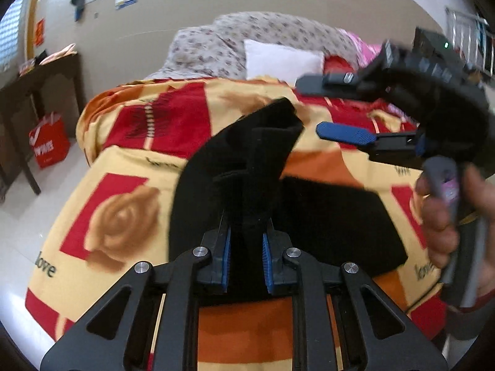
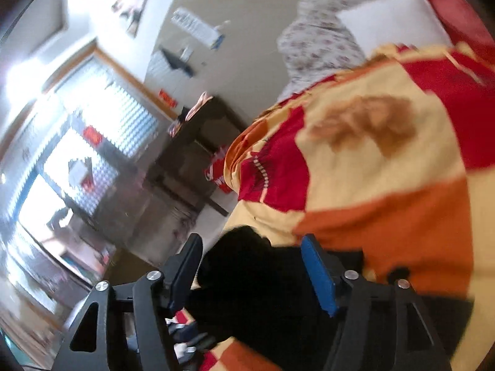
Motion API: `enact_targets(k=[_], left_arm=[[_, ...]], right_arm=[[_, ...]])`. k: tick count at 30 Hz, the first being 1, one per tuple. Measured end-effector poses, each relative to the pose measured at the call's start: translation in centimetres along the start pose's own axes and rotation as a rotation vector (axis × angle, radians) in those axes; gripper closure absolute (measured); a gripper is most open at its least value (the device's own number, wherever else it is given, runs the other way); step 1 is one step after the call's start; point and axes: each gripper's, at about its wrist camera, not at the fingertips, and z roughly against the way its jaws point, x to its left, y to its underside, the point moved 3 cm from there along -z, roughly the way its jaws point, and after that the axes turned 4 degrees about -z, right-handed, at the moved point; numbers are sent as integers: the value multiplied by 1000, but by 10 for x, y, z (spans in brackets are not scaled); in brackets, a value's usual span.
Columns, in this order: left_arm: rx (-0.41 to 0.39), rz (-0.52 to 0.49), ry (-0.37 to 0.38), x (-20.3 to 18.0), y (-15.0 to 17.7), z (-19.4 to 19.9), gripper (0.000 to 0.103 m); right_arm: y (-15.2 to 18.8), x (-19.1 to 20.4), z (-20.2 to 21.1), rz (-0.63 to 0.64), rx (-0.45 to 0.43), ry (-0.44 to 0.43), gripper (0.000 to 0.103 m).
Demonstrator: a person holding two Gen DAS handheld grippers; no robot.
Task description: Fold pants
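Note:
Black pants lie on a red, orange and cream bedspread. My left gripper is shut on a bunched fold of the pants, and a strip of the cloth stands up from its blue pads towards the far side. In the left wrist view my right gripper hovers at the upper right, open, with nothing between its fingers; a person's hand grips its handle. In the blurred right wrist view, my right gripper has its fingers wide apart above the pants, with no pad pressing on the cloth.
A white pillow and a floral quilt sit at the head of the bed. Left of the bed are a dark wooden table and a red bag on the pale floor.

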Motion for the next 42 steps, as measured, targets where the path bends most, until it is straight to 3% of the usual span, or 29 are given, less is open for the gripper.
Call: enact_targets(k=[9, 13, 15, 16, 17, 23, 26, 27, 29, 31, 32, 33, 35, 39, 42], left_arm=[[1, -62, -43, -14, 17, -5, 88], [-6, -89, -63, -20, 19, -4, 88], [-9, -104, -73, -25, 21, -3, 88], [-10, -110, -77, -26, 21, -2, 88], [-4, -112, -73, -27, 21, -2, 88], [-39, -145, 64, -57, 0, 12, 88], [-10, -164, 199, -73, -5, 17, 87], [17, -161, 258, -75, -5, 19, 87], [36, -161, 296, -71, -4, 22, 87], [41, -176, 230, -60, -4, 21, 87], [55, -174, 193, -51, -6, 18, 87], [66, -166, 168, -43, -7, 16, 87], [72, -144, 105, -28, -13, 10, 87], [101, -130, 20, -12, -23, -9, 87], [127, -119, -21, -2, -27, -33, 87]], right_arm=[[29, -6, -18, -85, 85, -27, 28], [36, -3, -30, -98, 115, -86, 28], [39, 1, -40, -33, 129, -67, 39], [41, 4, -47, 25, 143, -9, 63], [39, 3, -47, 41, 135, 14, 78], [22, -4, -3, 82, 57, 37, 86], [18, -12, 33, 107, 21, 112, 86], [19, -21, 43, 113, 22, 172, 86], [23, -36, 51, 105, 22, 240, 86], [27, -61, 50, 73, 34, 311, 81], [28, -70, 48, 67, 43, 355, 65], [29, -79, 49, 78, 44, 467, 62], [27, -78, 69, 107, -8, 526, 62], [15, -57, 102, 118, -106, 479, 62], [18, -29, 88, 195, -67, 432, 61]])
